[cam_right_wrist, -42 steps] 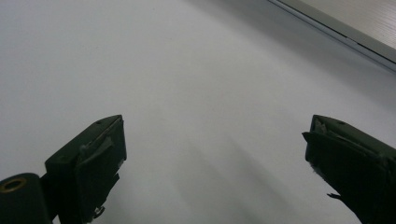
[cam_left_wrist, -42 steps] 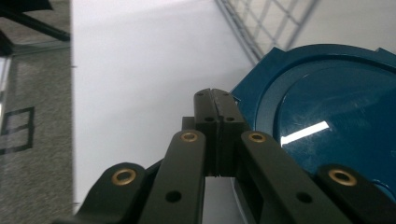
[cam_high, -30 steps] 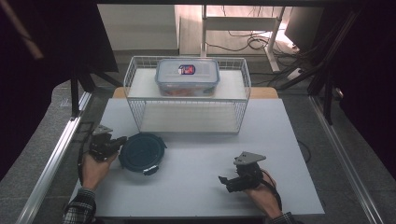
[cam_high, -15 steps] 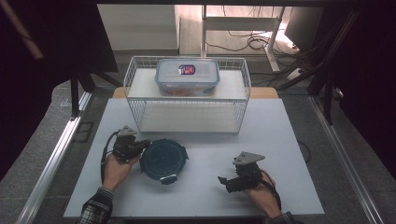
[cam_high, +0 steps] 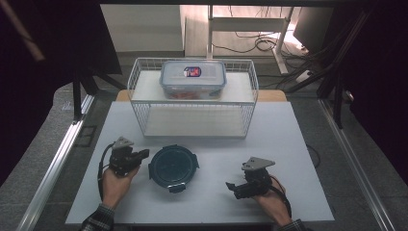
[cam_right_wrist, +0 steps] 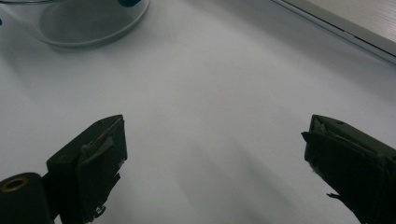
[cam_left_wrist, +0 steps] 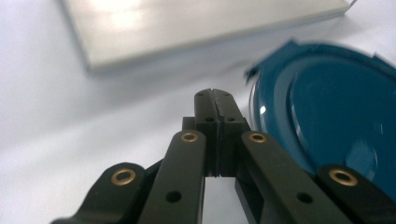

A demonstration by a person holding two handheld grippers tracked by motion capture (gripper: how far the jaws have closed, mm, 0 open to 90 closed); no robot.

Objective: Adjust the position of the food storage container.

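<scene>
A round clear container with a dark teal lid (cam_high: 173, 167) (cam_left_wrist: 327, 107) sits on the white table near its front, left of centre. My left gripper (cam_high: 144, 155) (cam_left_wrist: 215, 95) lies just left of it, jaws shut with nothing between them, tips right beside the lid's rim. I cannot tell whether they touch it. My right gripper (cam_high: 232, 187) (cam_right_wrist: 215, 154) rests low over bare table at the front right, jaws wide open and empty. In the right gripper view the container's glass wall (cam_right_wrist: 88, 23) shows at the top left.
A white wire rack (cam_high: 139, 103) stands at the back middle of the table, with a pale board (cam_left_wrist: 187, 28) under it. On top of it sits a rectangular lidded box (cam_high: 192, 78). A metal rail (cam_high: 57, 159) runs along the table's left edge.
My left hand and its shut gripper have moved right across the table, and the round container has slid right beside it. The right hand has stayed still.
</scene>
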